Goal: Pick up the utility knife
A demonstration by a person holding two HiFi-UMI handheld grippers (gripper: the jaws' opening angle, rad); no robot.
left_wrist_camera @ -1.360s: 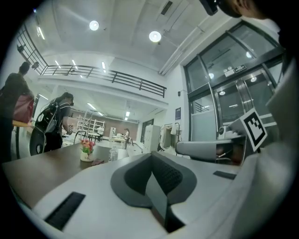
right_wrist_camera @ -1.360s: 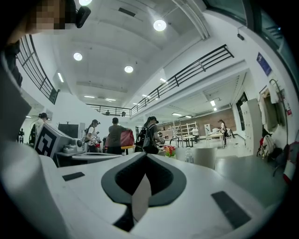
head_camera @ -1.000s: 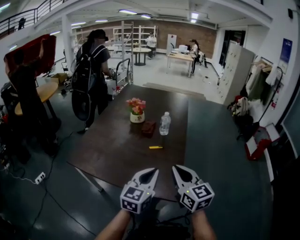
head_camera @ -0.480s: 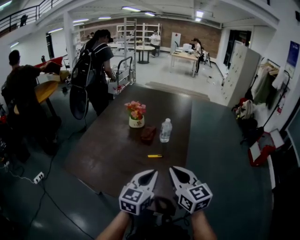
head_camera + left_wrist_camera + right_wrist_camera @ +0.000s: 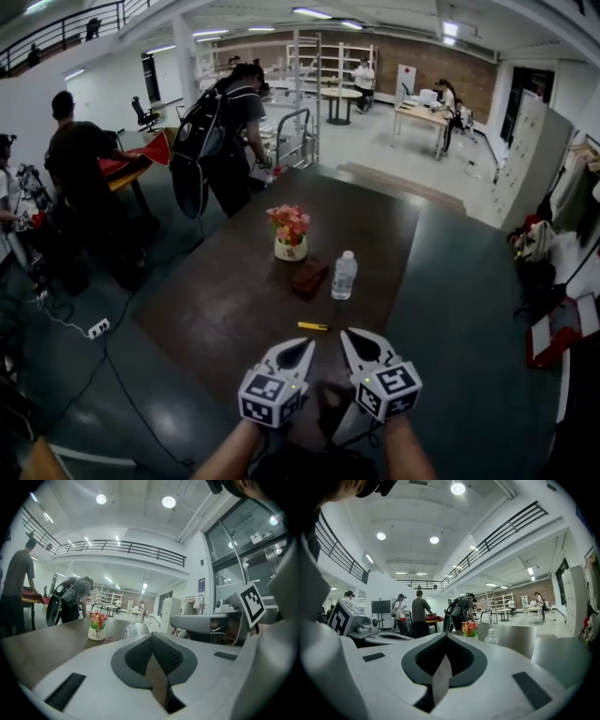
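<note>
Yellow utility knife (image 5: 313, 326) flat on dark table (image 5: 216, 300), just beyond both gripper tips. Left gripper (image 5: 300, 345) and right gripper (image 5: 351, 336) pressed together, empty. Probably light, rigid, smooth-sided; best pinched across mid-handle, clear of the blade end.

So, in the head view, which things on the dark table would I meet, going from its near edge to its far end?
First the yellow utility knife → then the water bottle → last the pot of flowers.
</note>
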